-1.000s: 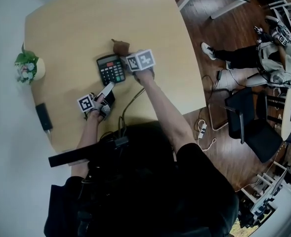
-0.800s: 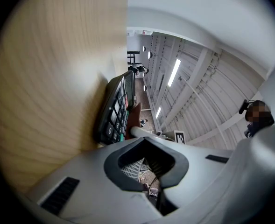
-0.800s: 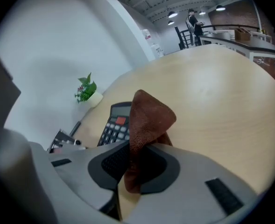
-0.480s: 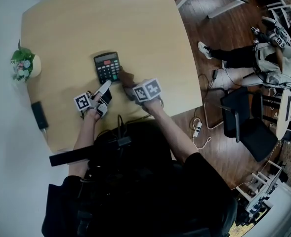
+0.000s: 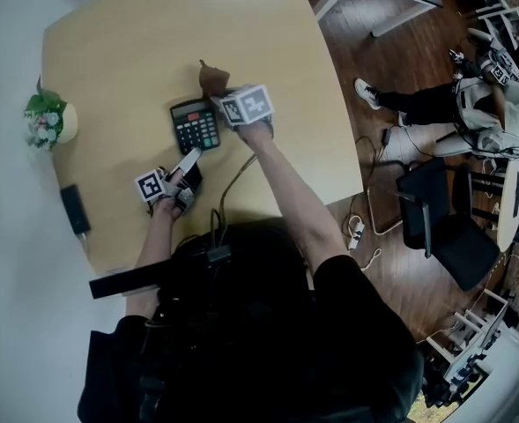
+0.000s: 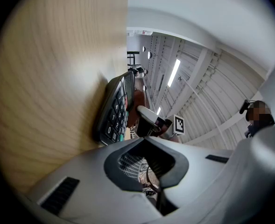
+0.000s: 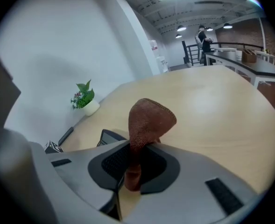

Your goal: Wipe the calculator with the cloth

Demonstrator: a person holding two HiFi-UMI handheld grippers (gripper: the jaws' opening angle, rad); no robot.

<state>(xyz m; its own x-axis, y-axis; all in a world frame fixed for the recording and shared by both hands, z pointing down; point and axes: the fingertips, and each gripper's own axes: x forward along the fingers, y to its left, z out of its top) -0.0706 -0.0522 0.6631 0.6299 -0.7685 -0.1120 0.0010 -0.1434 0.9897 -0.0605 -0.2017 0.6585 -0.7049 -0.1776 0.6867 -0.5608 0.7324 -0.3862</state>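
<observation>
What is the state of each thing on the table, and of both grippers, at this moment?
left gripper: shut, empty.
right gripper: shut on cloth.
cloth: bunched, pinched between the fingers.
calculator: flat on table, keys up.
potted plant: upright.

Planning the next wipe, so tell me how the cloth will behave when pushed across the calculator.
The cloth is probably soft yet thick: it bunches into a rounded hump above the right tongs rather than drooping. It looks light, so it should drag easily. The knit-like surface likely grips rather than slips.
</observation>
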